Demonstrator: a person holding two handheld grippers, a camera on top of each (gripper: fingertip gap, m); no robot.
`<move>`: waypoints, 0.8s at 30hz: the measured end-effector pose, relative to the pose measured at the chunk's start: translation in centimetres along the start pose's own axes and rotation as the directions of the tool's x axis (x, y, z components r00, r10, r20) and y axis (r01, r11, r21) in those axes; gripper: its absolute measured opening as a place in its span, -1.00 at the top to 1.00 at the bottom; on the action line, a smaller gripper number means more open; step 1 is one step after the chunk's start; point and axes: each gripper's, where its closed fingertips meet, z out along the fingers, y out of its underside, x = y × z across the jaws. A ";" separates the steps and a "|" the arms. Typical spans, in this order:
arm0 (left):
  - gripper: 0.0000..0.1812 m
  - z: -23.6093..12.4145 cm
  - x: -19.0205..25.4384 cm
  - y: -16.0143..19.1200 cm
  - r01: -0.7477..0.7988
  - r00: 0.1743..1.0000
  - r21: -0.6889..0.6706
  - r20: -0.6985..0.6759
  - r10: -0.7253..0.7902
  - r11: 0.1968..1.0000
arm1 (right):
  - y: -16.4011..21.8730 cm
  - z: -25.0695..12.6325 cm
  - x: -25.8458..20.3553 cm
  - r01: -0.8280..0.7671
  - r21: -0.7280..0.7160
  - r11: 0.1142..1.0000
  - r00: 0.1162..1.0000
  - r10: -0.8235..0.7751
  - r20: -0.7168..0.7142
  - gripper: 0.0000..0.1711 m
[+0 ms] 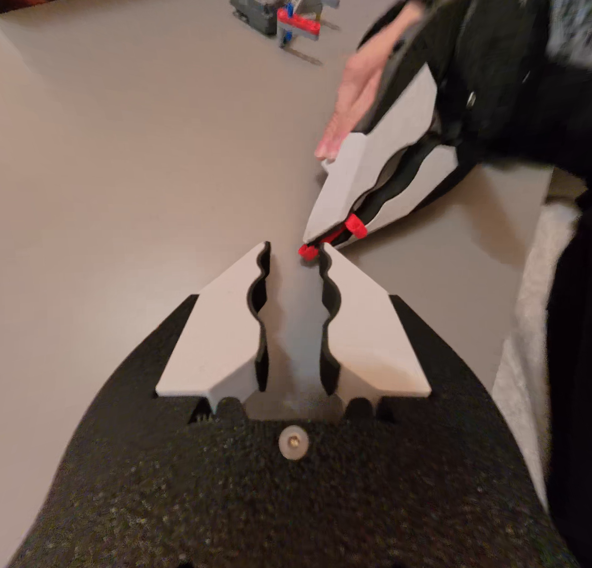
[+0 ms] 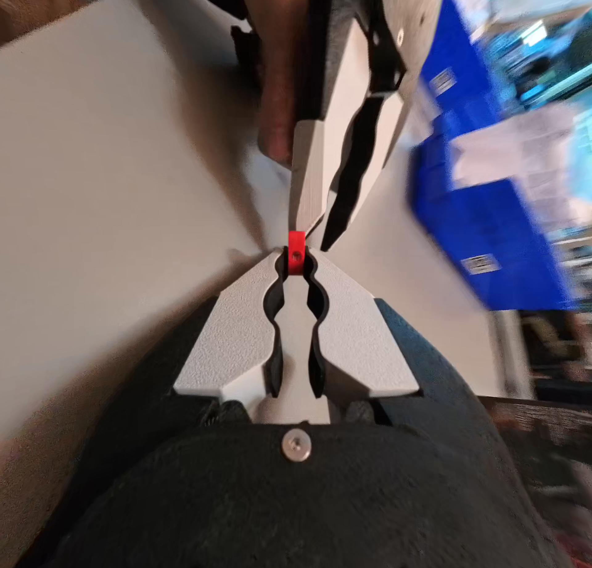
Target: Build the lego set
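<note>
Where the two grippers meet above the pale grey worktop (image 1: 128, 168), a small red plastic lego beam with round pin holes (image 1: 333, 237) is pinched between the white fingers of the right gripper (image 1: 326, 243), its near end (image 2: 295, 254) poking out past the fingertips and its far end sticking out at the side of the jaws. Seen from the right wrist view, the red piece sits upright in the narrow gap at the very tips of the right gripper (image 2: 295, 257), one round hole facing the camera, and the black wavy pads press against both of its flanks. The left gripper (image 1: 294, 248) stands with its jaws moderately apart and nothing between them; its right fingertip (image 1: 325, 251) lies just beside the protruding red end, close enough that I cannot tell whether they touch. From the right wrist view the left gripper (image 2: 315, 232) comes down from above, tips right at the red piece.

A person's hand (image 1: 352, 97) lies along the outer side of the right gripper, and another hand (image 2: 278, 87) runs along the left one. Well apart, at the far edge of the worktop, stands a partly built grey lego model with a red brick and blue pins at its front (image 1: 282, 11), blurred. Blue storage crates (image 2: 480, 184) show beyond the worktop edge, heavily smeared
</note>
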 end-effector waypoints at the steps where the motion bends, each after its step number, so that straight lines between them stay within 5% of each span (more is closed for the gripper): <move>1: 0.56 -0.5 0.3 -0.5 0.040 0.998 0.047 -0.041 -0.038 0.998 | -0.3 -0.2 0.5 0.105 -0.006 0.994 0.991 -0.105 -0.077 0.92; 5: 0.60 -2.9 1.4 -2.1 0.202 0.956 0.183 -0.249 -0.153 0.962 | -1.2 -1.0 2.7 0.416 -0.145 0.898 0.850 -0.440 -0.290 0.93; 14: 0.73 -4.4 2.7 -3.3 0.526 0.742 0.157 -0.566 -0.361 0.836 | -4.3 -2.1 2.9 0.758 -0.352 0.548 0.430 -0.827 -0.362 0.93; 24: 0.90 -5.5 4.3 -3.5 0.593 0.606 0.098 -0.708 -0.363 0.799 | -6.1 -2.9 2.6 0.805 -0.351 0.479 0.329 -0.852 -0.407 0.93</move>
